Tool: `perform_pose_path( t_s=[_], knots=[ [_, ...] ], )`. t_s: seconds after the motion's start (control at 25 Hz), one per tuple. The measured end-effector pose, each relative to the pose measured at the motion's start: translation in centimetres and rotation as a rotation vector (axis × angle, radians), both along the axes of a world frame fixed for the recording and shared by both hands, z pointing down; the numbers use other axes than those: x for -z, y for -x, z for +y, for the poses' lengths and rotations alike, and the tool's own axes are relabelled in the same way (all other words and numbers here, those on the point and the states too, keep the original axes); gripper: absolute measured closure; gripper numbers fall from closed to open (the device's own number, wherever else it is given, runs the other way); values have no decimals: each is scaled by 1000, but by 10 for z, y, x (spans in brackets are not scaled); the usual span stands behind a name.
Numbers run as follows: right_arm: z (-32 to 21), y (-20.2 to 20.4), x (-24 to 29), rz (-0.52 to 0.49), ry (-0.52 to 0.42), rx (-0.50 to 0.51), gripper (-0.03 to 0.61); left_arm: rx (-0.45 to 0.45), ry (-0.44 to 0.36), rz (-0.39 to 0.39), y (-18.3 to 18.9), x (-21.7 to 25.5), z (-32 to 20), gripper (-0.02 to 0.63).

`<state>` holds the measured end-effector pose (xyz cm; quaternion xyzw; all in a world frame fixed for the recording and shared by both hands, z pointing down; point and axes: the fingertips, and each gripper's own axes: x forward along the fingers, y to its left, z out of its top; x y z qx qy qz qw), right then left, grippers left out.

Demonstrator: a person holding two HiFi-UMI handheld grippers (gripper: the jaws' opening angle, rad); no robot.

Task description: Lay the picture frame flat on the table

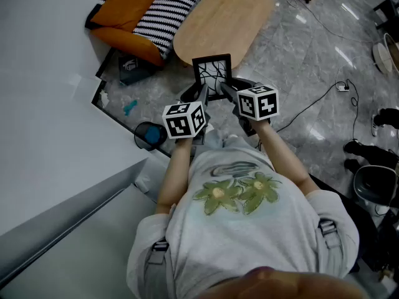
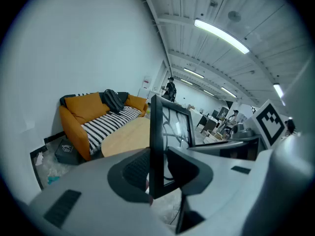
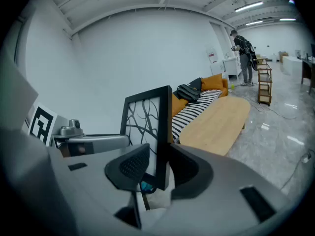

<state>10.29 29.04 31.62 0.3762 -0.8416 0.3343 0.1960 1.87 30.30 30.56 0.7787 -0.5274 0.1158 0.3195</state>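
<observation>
Black picture frame (image 1: 212,73), rectangular, w/ a branching-line print, is not on the counter; it's held upright in the air over the grey marble floor (image 1: 299,73), just short of the near end of the light wooden oval counter (image 1: 218,23). Left claw (image 1: 202,93) pinches the frame's left edge low down; in the left gripper view the frame stands edge-on between the dark ribbed pads (image 2: 135,168), both closed onto it. Right claw (image 1: 225,90) pinches the right edge at approx the same height; the right gripper view shows that edge clamped between its pads (image 3: 133,163). Each claw carries a white marker cube (image 1: 184,118). Beyond the counter: orange sofa (image 1: 121,8) w/ a black-and-white striped throw (image 1: 171,8); a small blue item (image 1: 129,108) lies on the floor by the wall. Person wears a grey tee w/ a green flower print (image 1: 240,195).
</observation>
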Motion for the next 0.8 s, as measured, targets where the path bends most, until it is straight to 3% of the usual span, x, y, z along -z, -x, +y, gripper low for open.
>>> perform_pose_path(
  t_s=[0.8],
  knots=[
    [-16,27,-25,15,46,-28,440,-13,41,23,27,-26,-17,495]
  ],
)
